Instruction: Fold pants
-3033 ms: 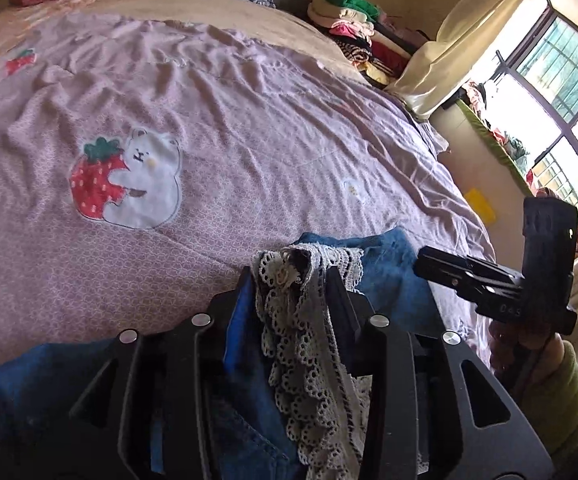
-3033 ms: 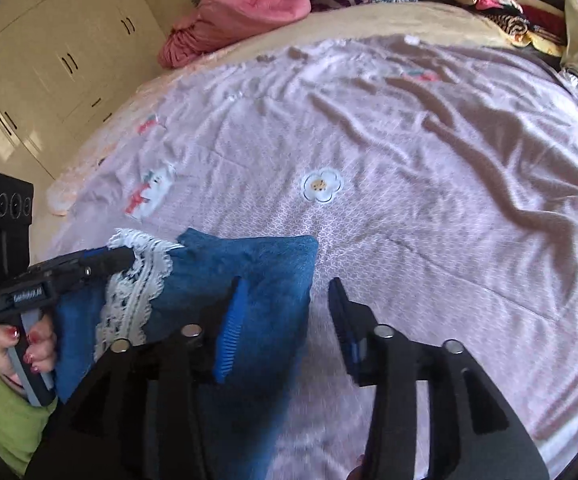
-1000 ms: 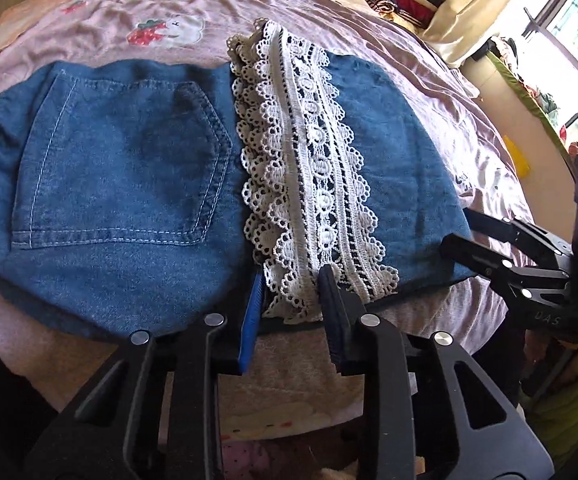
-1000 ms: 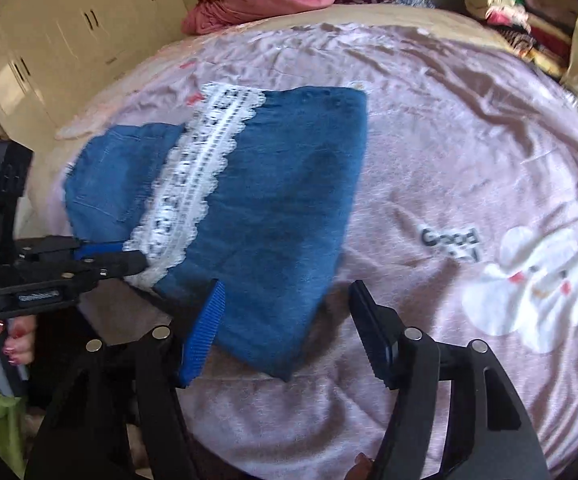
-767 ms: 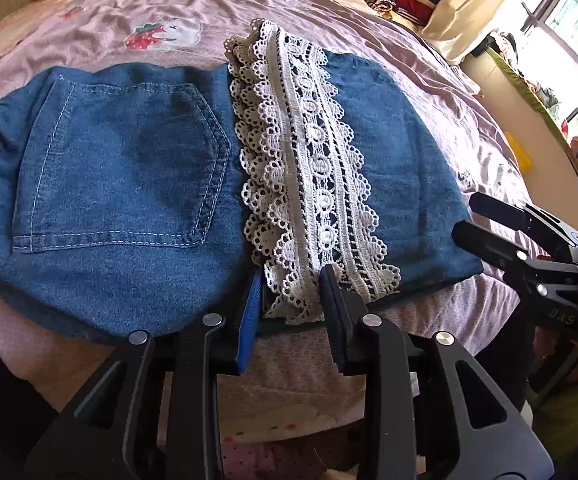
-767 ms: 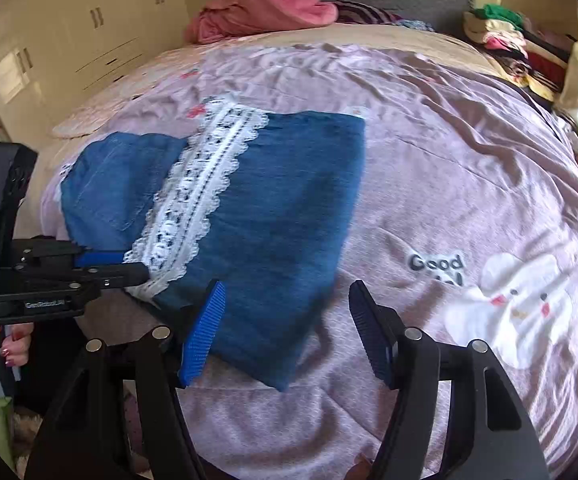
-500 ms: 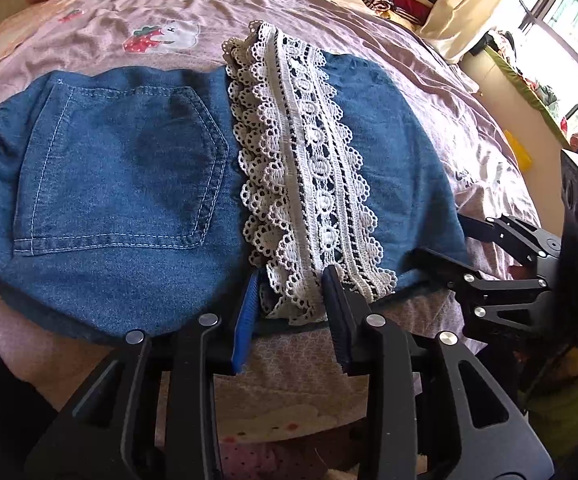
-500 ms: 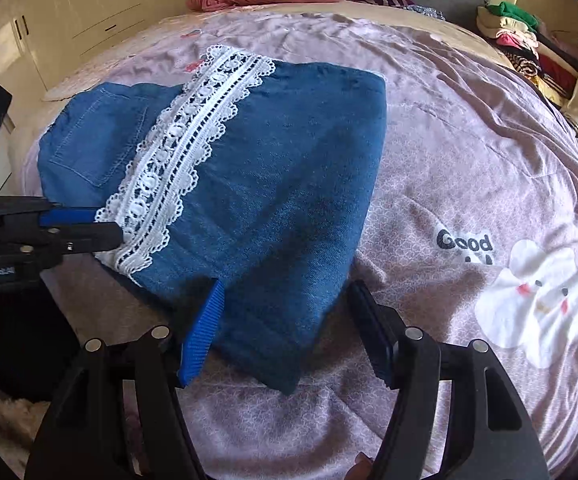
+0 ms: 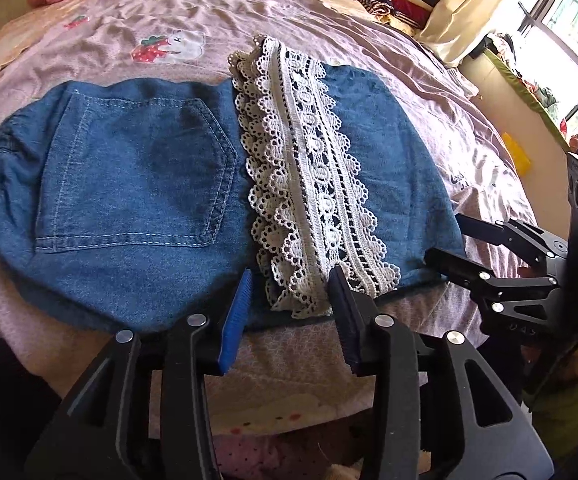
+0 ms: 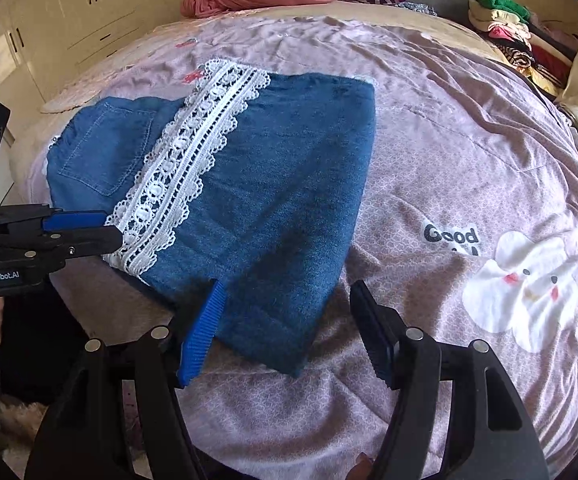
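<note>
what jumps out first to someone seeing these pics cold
The folded denim pants lie near the front edge of the pink bedspread, with a white lace band running across them. The left hand-held gripper sits at the lace's near end with its jaws opening, and the right hand-held gripper stands open around the pants' near corner.
</note>
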Motion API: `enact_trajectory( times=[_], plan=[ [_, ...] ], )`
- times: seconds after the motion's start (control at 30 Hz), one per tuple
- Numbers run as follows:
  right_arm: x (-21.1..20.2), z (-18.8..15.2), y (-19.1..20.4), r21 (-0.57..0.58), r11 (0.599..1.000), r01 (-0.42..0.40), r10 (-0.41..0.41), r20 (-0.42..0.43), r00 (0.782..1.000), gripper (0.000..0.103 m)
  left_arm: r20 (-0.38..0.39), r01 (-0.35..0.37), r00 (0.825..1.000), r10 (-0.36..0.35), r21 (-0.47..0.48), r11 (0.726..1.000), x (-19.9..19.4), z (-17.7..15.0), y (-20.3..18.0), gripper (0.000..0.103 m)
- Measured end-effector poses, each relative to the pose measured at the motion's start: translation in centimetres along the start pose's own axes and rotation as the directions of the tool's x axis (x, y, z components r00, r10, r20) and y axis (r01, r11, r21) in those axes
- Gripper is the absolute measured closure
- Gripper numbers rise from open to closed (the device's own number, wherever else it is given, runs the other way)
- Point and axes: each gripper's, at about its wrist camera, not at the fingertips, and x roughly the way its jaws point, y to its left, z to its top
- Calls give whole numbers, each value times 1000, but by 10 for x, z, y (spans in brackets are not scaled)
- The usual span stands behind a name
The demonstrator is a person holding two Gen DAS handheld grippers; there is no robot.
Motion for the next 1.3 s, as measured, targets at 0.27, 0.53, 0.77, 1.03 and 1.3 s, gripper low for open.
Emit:
enact_trajectory(
  times=[0.27,0.53,0.77,1.03,1.3],
  plan=[
    [-18,6,9,-6,1000,-1,1,36,999,33,26,-28,999,28,-1,1000,-15,-1,3,64],
    [-33,18,20,-31,999,-8,10,71,997,28,74,-49,996,50,-18,999,-36,2,15,50],
    [-39,36,33,-58,998,-11,17,95,995,24,113,-81,990,88,-63,995,-54,3,36,37],
    [-37,61,52,-94,995,-26,37,109,993,19,159,-126,976,146,-132,983,-76,5,71,24],
    [-30,94,78,-161,985,-57,76,115,990,17,198,-163,956,215,-249,955,-100,4,122,15]
  ],
)
